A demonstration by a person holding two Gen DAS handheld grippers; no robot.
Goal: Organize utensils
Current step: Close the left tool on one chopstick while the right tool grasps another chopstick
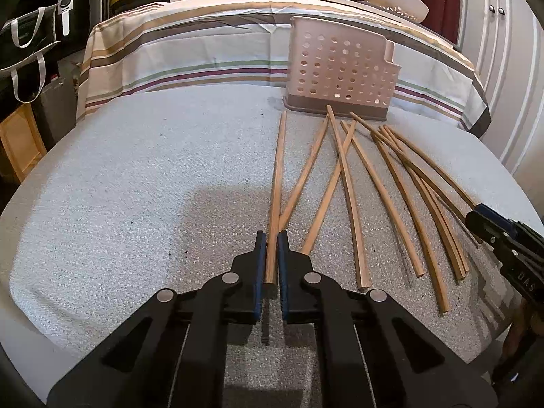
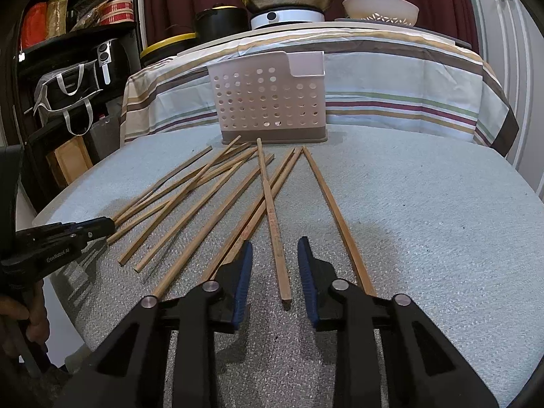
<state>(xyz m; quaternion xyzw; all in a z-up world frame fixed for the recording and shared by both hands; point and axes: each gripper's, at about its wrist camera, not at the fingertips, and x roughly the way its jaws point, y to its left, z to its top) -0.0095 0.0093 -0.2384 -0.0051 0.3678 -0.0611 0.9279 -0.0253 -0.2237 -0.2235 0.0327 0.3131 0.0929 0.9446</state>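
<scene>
On the round table (image 1: 119, 187), which is being covered by a pale textured mat, a perforated pink utensil holder (image 1: 340, 71) is being kept upright at the far side, just in front of a striped cloth (image 1: 204, 54) that is being draped over the surface behind it. Near the holder's base, a loose spread of wooden chopsticks (image 1: 391, 187) is being left lying flat on the mat, several of them crossing one another, their far tips reaching almost to the holder. At the left edge of that spread, the leftmost chopstick (image 1: 276, 187) is being pinched near its close end by the left gripper (image 1: 272, 265), whose blue pads are being pressed against the stick from both sides. Over the right part of the spread, the right gripper (image 2: 275, 278) is being held with its fingers spread apart, and the close end of another chopstick (image 2: 273, 224) is being straddled between them, with clear gaps being kept on both sides so that neither pad is touching it.
</scene>
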